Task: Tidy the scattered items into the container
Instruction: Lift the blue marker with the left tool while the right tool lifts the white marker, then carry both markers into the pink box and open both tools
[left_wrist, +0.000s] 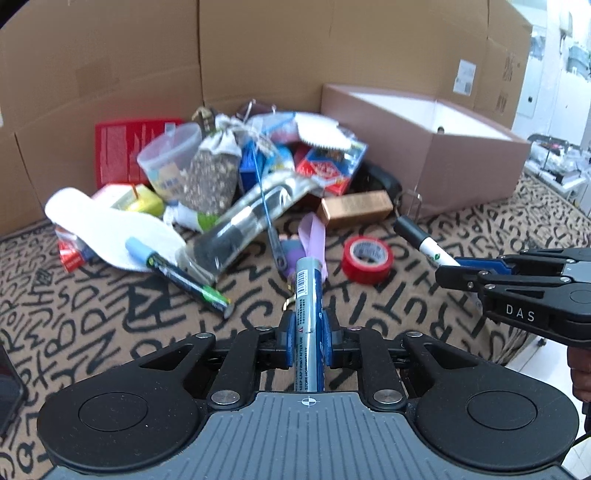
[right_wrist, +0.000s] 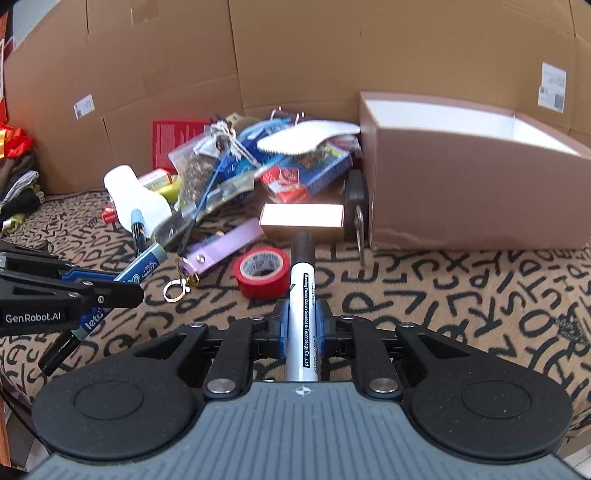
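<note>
My left gripper (left_wrist: 309, 325) is shut on a blue and silver marker (left_wrist: 307, 295) that points forward above the patterned cloth. My right gripper (right_wrist: 302, 323) is shut on a white marker with a black cap (right_wrist: 302, 295). In the left wrist view the right gripper (left_wrist: 458, 275) shows at the right edge with the white marker (left_wrist: 424, 240) sticking out of it. In the right wrist view the left gripper (right_wrist: 125, 290) shows at the left with the blue marker (right_wrist: 142, 271). The open brown box (right_wrist: 461, 192) stands at the back right, white inside.
A roll of red tape (right_wrist: 263, 273), a lilac key strap (right_wrist: 221, 249), a copper box (right_wrist: 301, 221) and another blue-capped pen (left_wrist: 177, 275) lie on the cloth. Behind them is a heap with a white insole (left_wrist: 110, 225), packets and a plastic cup (left_wrist: 171, 158). Cardboard walls (left_wrist: 258, 51) enclose the back.
</note>
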